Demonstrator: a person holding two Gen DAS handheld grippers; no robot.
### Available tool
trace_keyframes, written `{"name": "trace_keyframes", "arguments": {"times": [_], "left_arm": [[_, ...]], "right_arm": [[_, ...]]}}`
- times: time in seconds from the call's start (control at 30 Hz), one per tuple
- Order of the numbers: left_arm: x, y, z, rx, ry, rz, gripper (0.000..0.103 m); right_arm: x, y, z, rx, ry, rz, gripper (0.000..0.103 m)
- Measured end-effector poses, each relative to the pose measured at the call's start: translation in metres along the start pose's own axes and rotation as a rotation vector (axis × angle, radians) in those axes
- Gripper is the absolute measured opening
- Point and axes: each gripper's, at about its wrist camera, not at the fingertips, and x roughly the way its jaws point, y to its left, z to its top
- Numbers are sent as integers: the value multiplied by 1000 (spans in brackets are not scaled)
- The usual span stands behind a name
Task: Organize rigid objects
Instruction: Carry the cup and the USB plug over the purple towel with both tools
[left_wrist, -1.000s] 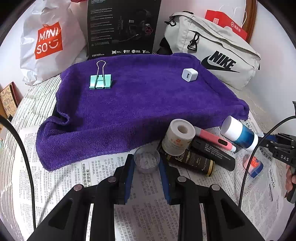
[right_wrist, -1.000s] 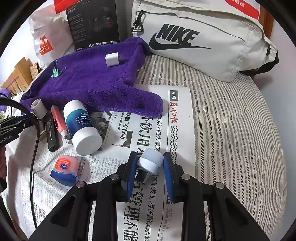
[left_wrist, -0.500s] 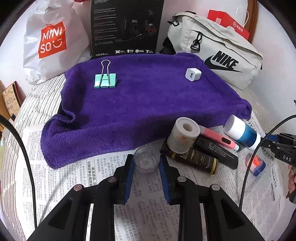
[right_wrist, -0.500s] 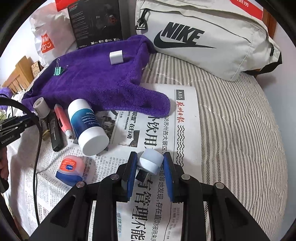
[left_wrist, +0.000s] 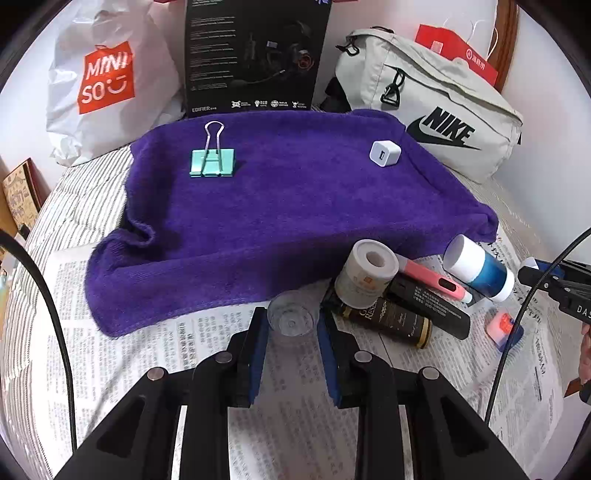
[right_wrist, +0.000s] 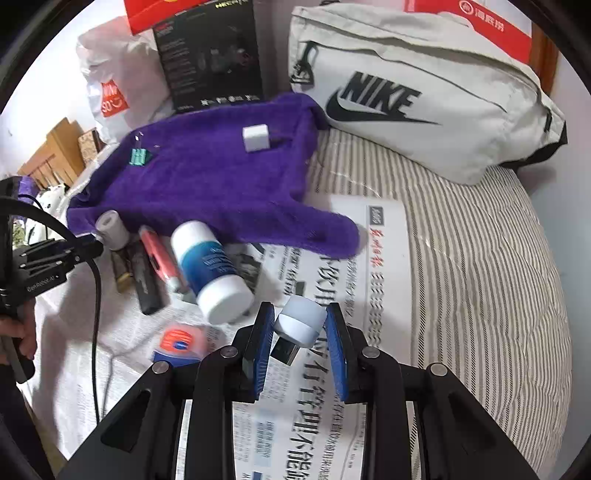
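My left gripper is shut on a small clear plastic cup, held just above the newspaper near the front edge of the purple towel. My right gripper is shut on a small white USB night light, its metal plug pointing down. A teal binder clip and a white charger cube lie on the towel. A tape roll, pink pen, two dark tubes and a blue-and-white bottle cluster at the towel's right front.
A Vaseline tin lies on the newspaper. A Nike bag, black box and Miniso bag line the back. A striped bedsheet lies under everything. Cables cross the left side in both views.
Both grippers have moved forward toward the towel with their objects still held. The right gripper also swung left, closer to the bottle and the tin.
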Motion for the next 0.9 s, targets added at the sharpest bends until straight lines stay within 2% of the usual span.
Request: {"name": "trace_keyframes", "arguments": {"times": [0.47,0.9], "left_arm": [[-38,11,2,-8,-40,-13,26],[-46,24,20,-9,-55,-25,26]], "right_arm": [[-2,26,16,-42,-25,92,29],[-2,38,40,-77,-54,120,29]]}}
